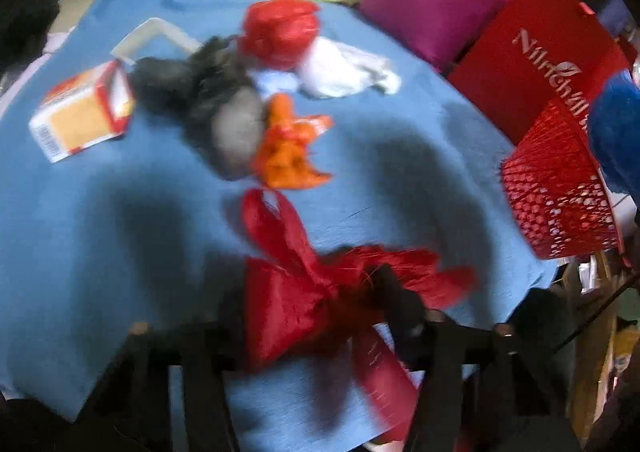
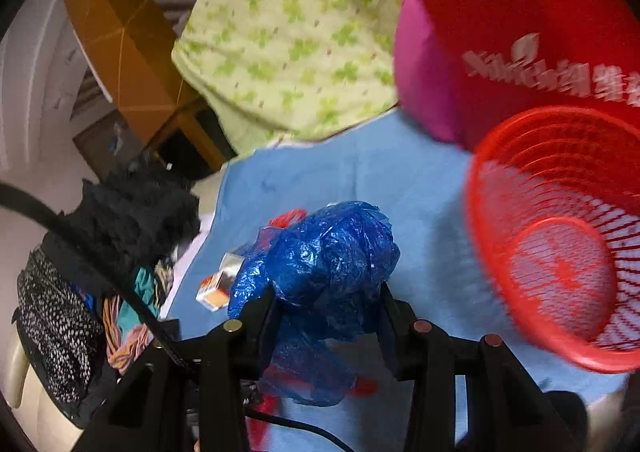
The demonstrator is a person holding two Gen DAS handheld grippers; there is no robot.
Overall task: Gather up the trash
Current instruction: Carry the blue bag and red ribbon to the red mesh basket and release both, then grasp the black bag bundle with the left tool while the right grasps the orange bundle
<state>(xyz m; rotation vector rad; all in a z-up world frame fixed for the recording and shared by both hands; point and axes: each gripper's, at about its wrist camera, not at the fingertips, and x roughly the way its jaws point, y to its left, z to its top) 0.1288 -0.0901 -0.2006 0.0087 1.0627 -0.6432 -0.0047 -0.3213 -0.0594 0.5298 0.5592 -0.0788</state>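
While the red wrapper [image 1: 304,292] is, as far as the blur allows, clamped in the left hand-held gripper [image 1: 320,316], the blue bag [image 2: 324,252] is pinched in the right hand-held gripper [image 2: 326,316], with the red basket [image 2: 560,236] close to its right, mouth tilted toward it.

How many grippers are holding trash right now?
2. The left gripper grips a red wrapper on the blue cloth; the right gripper holds a blue plastic bag.
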